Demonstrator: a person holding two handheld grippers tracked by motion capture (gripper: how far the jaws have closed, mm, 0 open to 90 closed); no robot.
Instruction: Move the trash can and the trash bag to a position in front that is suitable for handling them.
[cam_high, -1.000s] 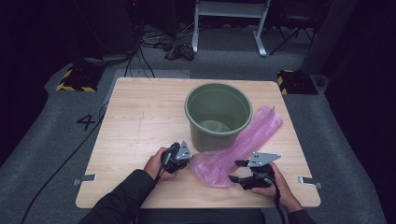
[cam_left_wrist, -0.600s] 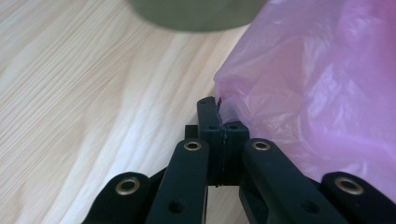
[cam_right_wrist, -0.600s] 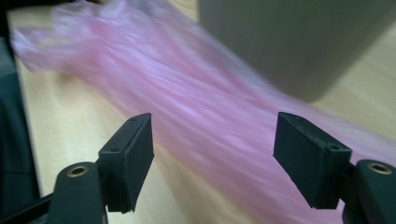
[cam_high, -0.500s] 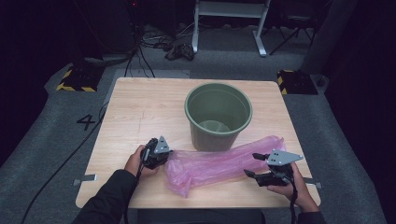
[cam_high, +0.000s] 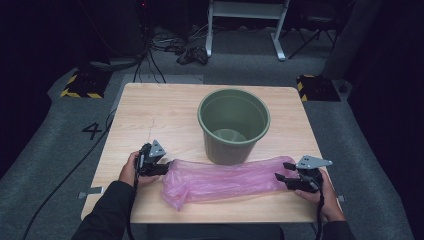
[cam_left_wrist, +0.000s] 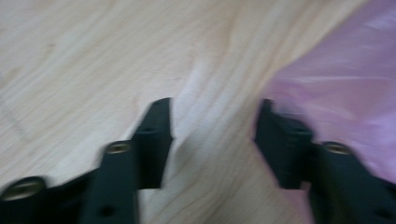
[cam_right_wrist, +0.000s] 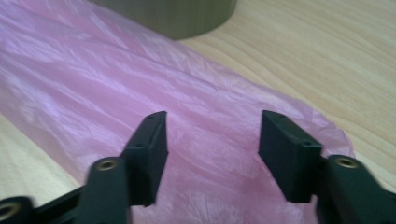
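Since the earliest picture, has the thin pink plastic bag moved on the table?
Yes. The pink plastic bag, earlier slanting up beside the green bucket, now lies stretched sideways along the table's near edge, in front of the bucket.

High view: fixed above person's side, faces forward and down, far, whole wooden table (cam_high: 150, 115) visible.
Left gripper view: very near tabletop, pink plastic bag (cam_left_wrist: 341, 79) at 2 o'clock.
Right gripper view: near, over same bag, green bucket (cam_right_wrist: 187, 18) at 12 o'clock.

Premises present as a recording studio or lab: dark surroundings, grey carpet floor (cam_high: 50, 165), cable bundle (cam_high: 185, 50), hazard-striped blocks (cam_high: 80, 86), lone wooden table (cam_high: 150, 115).
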